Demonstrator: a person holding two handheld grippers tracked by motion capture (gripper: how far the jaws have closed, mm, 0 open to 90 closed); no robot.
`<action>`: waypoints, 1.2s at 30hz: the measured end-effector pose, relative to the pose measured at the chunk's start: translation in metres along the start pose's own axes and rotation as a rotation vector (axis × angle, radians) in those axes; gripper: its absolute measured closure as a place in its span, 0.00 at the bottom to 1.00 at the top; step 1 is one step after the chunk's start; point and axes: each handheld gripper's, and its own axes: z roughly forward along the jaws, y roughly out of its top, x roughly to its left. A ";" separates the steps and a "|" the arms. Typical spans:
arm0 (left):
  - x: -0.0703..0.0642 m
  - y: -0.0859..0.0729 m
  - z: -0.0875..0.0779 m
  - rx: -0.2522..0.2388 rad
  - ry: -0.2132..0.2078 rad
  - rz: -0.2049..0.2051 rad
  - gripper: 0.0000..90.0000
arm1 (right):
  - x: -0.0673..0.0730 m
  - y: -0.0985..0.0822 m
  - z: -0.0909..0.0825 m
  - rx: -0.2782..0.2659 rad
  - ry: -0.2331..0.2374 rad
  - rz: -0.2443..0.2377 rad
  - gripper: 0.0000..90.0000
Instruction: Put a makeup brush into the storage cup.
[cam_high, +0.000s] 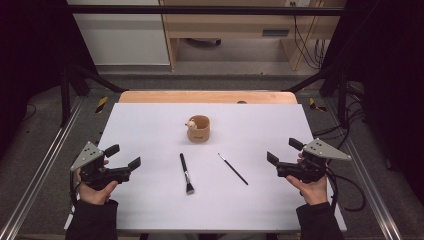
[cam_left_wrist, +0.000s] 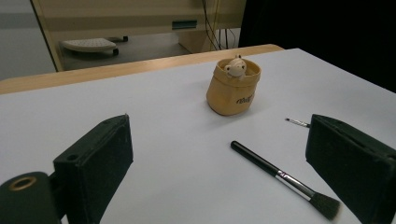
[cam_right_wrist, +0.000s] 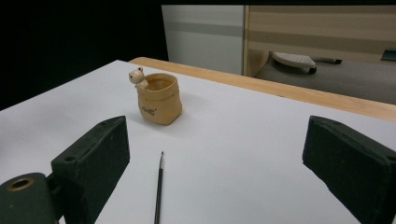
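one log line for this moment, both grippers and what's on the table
left gripper: open, holds nothing | right gripper: open, holds nothing | pen cup: upright mid-table | makeup brush, thin brush: flat, untouched

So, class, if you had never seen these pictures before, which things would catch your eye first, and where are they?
First the tan pot shaped like a little sack, with a small animal figure peeking over its rim, standing upright at the middle of the white table. Just nearer the person lie two brushes, apart: a thick black makeup brush and a thin brush to its right. At either side, the left gripper and right gripper are held open.
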 end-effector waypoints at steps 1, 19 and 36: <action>0.000 0.000 -0.001 0.000 0.004 -0.001 0.08 | 0.004 0.002 0.002 0.004 0.005 -0.004 0.09; 0.002 -0.004 -0.001 0.022 0.014 0.011 0.08 | 0.042 0.006 0.057 0.201 0.040 -0.094 0.13; -0.002 -0.006 0.003 0.037 0.007 0.019 0.08 | 0.050 -0.005 0.095 0.389 0.026 -0.134 0.21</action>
